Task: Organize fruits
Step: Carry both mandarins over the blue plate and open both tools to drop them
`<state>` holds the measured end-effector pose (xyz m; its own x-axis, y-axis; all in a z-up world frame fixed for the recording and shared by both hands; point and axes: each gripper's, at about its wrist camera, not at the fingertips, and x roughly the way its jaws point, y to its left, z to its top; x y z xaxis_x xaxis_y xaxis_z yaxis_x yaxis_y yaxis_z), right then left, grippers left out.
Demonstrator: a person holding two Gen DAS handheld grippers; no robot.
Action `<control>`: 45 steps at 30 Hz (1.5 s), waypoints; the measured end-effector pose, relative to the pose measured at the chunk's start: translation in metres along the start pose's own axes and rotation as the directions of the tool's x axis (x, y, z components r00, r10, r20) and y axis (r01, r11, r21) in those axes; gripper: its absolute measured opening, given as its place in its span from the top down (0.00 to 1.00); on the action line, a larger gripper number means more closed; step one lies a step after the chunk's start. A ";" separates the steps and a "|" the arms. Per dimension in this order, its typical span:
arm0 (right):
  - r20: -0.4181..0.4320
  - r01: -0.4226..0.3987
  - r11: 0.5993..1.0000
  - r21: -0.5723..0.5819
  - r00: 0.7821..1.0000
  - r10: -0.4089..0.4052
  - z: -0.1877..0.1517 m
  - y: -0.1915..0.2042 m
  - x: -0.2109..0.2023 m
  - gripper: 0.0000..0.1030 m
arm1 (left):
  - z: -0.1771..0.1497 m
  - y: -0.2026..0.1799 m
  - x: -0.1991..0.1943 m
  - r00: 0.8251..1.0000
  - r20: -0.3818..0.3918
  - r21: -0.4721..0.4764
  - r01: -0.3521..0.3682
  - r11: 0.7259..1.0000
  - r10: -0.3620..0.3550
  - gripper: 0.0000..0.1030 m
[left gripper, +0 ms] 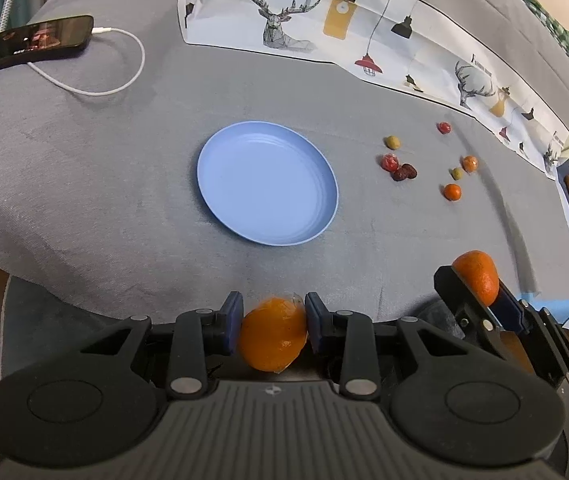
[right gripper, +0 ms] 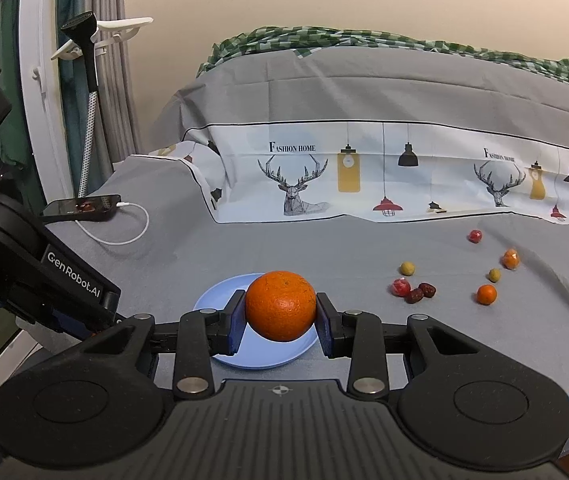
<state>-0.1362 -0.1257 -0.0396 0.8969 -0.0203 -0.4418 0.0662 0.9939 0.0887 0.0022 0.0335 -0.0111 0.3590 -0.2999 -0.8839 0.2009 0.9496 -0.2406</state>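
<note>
We see each tool clamped on one orange: the left tool (left gripper: 273, 322) holds a smooth orange (left gripper: 273, 336) with a scrap of clear wrap on top, the right tool (right gripper: 280, 316) a round, dimpled orange (right gripper: 280, 306), both near the front edge of the grey bed (left gripper: 124, 140). Ahead lies one empty blue plate (left gripper: 267, 182), nothing between it and the tools. To its right we count eight small loose fruits (left gripper: 398, 168). Far left rests one phone (left gripper: 32, 40) on its white cable (left gripper: 124, 64).
</note>
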 end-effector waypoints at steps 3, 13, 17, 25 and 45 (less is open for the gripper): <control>-0.003 -0.002 1.000 0.001 1.000 0.002 0.000 0.000 0.002 0.64 | 0.000 0.000 0.001 1.000 0.000 0.000 -0.002 1.000 0.002 0.64; -0.019 -0.001 1.000 0.009 1.000 0.001 0.000 -0.003 0.008 0.64 | 0.009 -0.001 0.002 1.000 0.011 -0.002 -0.010 1.000 0.010 0.64; -0.038 -0.007 1.000 0.013 0.999 0.008 0.000 -0.002 0.016 0.64 | 0.018 0.000 0.002 0.999 0.029 -0.007 -0.016 1.000 0.016 0.64; -0.078 0.004 1.000 0.016 0.997 -0.003 0.001 -0.008 0.039 0.64 | 0.043 0.001 0.018 0.999 0.026 -0.014 -0.032 0.999 0.033 0.64; -0.206 -0.002 0.999 -0.035 0.978 -0.005 -0.002 -0.006 0.166 0.64 | 0.117 0.002 0.125 0.999 -0.031 -0.010 -0.026 1.000 0.026 0.64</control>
<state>0.0116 -0.1351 -0.1158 0.7869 -0.0026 -0.6170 0.0490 0.9971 0.0584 0.1539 -0.0129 -0.0753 0.3353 -0.2723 -0.9019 0.1823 0.9580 -0.2215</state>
